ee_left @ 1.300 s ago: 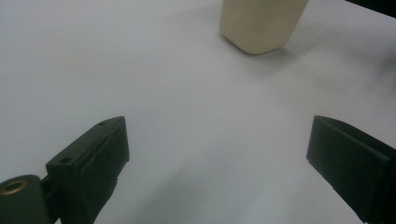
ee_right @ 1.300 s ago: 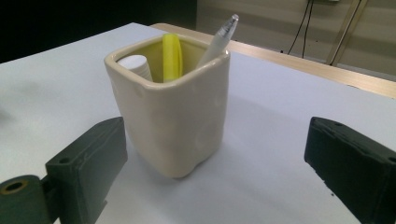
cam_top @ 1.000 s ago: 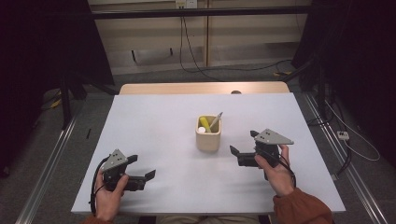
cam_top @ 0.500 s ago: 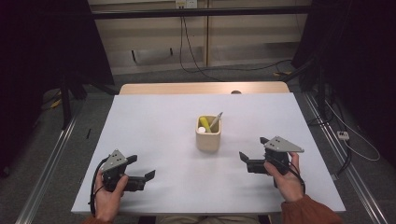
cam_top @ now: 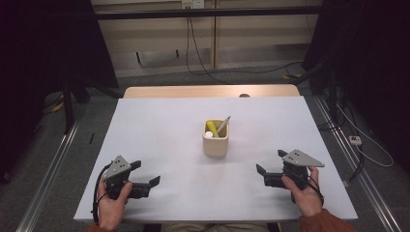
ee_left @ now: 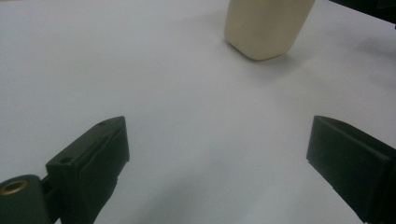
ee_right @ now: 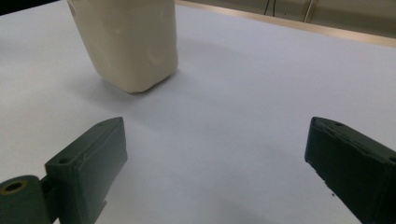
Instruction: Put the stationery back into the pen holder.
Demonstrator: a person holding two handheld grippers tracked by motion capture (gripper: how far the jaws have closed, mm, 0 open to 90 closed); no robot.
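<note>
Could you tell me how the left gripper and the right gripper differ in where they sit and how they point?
The left gripper sits near the table's front left corner, while the right gripper sits near its front right edge. The left one's jaws point right and slightly away from the person; the right one's point left. Both point roughly toward the cream holder. Both are held in a hand, low over the table, with jaws wide open and nothing between them.

One cup [cam_top: 215,140], two claws: left [cam_top: 145,175], right [cam_top: 270,161].
</note>
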